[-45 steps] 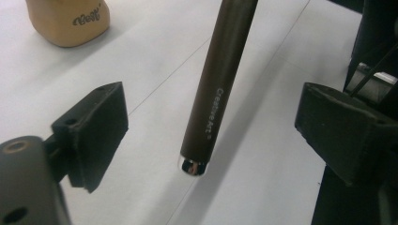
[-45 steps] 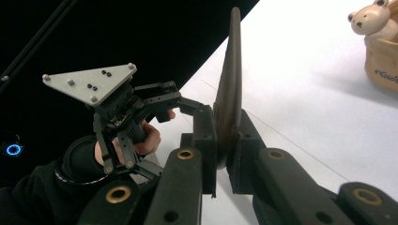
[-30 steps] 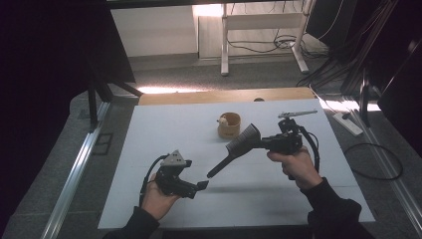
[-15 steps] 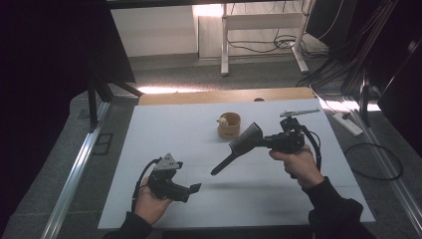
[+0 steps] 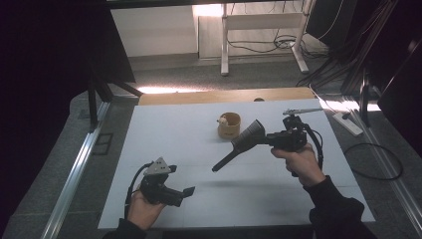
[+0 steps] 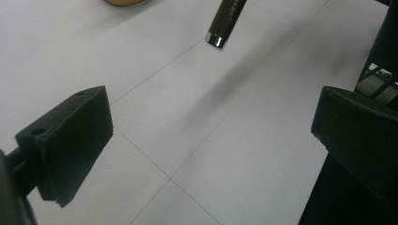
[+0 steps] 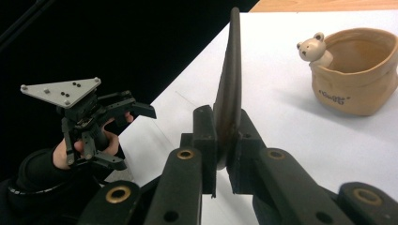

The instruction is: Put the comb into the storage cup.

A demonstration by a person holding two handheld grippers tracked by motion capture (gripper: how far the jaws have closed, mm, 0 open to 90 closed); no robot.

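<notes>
My right gripper point(image 5: 263, 138) is shut on the flat wide head of a dark tool point(image 5: 239, 145), held above the white table point(image 5: 169, 129). Its slim handle slopes down and to the left. In the right gripper view the jaws point(image 7: 224, 140) clamp the thin blade-like head point(image 7: 230, 79) edge-on. My left gripper point(image 5: 185, 192) is low near the table's front edge, open and holding nothing. In the left gripper view its two black pads point(image 6: 75, 140) stand wide apart, and the tool's silver-capped handle end point(image 6: 217, 39) hangs ahead. The left gripper point(image 7: 131, 136) also appears far off in the right gripper view.
A tan bag-shaped pot with a small bear figure point(image 5: 229, 125) point(image 7: 359, 77) stands at the back middle of the table, just left of the tool's head. A wooden strip point(image 5: 224, 95) runs along the far edge. Cables and a power strip point(image 5: 348, 124) lie on the floor at right.
My left hand has drifted left and toward the front edge of the table, still open. The right hand and the tool it grips have kept still.
</notes>
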